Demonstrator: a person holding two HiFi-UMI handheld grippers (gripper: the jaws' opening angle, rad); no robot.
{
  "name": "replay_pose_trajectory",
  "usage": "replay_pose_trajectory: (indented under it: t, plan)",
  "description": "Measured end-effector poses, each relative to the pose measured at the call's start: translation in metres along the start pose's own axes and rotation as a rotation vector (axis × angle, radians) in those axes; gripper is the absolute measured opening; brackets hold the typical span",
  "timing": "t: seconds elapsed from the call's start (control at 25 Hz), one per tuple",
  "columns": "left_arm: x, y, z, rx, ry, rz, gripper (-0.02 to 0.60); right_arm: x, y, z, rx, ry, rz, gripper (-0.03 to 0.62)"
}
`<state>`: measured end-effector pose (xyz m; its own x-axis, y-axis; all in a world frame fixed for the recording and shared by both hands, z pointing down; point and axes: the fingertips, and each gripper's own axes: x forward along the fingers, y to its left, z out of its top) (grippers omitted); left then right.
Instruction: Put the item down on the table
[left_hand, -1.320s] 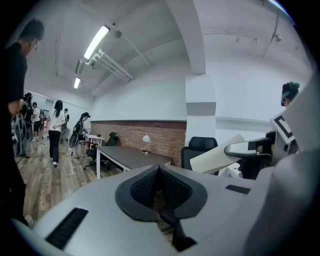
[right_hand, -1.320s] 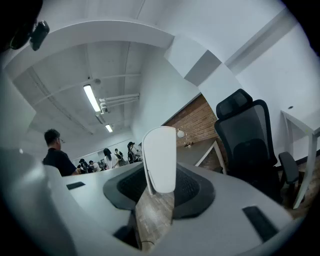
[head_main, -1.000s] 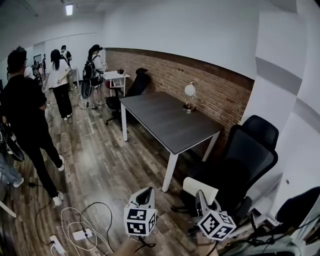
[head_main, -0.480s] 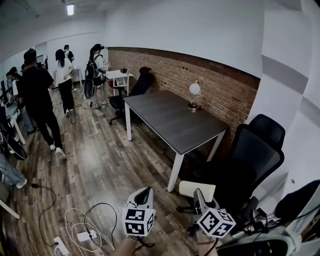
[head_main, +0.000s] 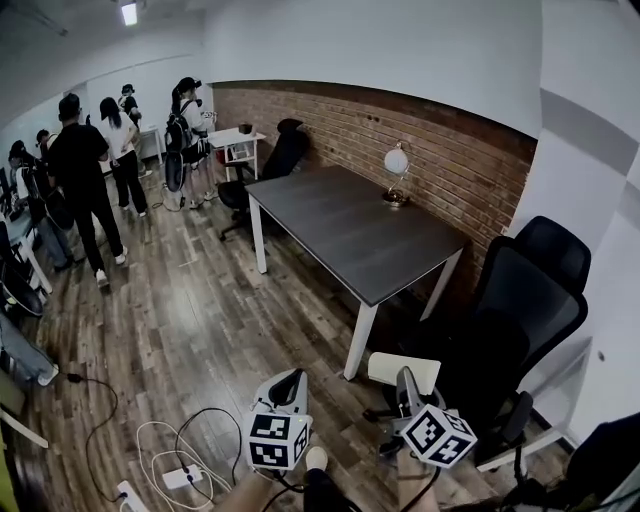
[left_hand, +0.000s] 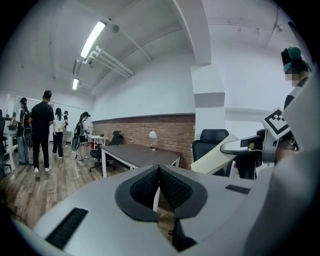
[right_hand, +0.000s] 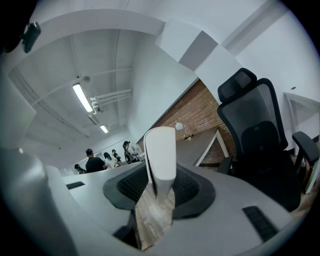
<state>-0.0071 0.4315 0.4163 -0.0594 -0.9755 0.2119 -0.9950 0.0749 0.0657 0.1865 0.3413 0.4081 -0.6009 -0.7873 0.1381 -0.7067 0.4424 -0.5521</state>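
Note:
My right gripper is shut on a cream-white flat item that stands upright between its pads. In the head view the item sticks out to the left above the right gripper, low in the frame and over the floor. The dark grey table with white legs stands ahead, well beyond both grippers. My left gripper is shut with nothing in it; in the head view the left gripper hangs beside the right one. The left gripper view also catches the item.
A globe lamp stands on the table's far edge by the brick wall. Black office chairs stand right of the table. Cables and a power strip lie on the wooden floor at lower left. Several people stand at far left.
The view has turned, so the table sits more central and closer. The person in black has walked off toward the back left. Both grippers keep their hold and place.

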Motion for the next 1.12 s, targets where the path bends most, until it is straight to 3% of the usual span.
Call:
replay_pose_trajectory:
  t: [0.6,1.12]
  plan:
    - [0.179,0.066,0.034,-0.023,0.019,-0.015,0.018,0.168,-0.035,0.043,0.005,-0.009,-0.068,0.158]
    - [0.288,0.082,0.054,-0.039,0.010,-0.063,0.018,0.250,-0.066,0.082,-0.021,-0.027,-0.122,0.159]
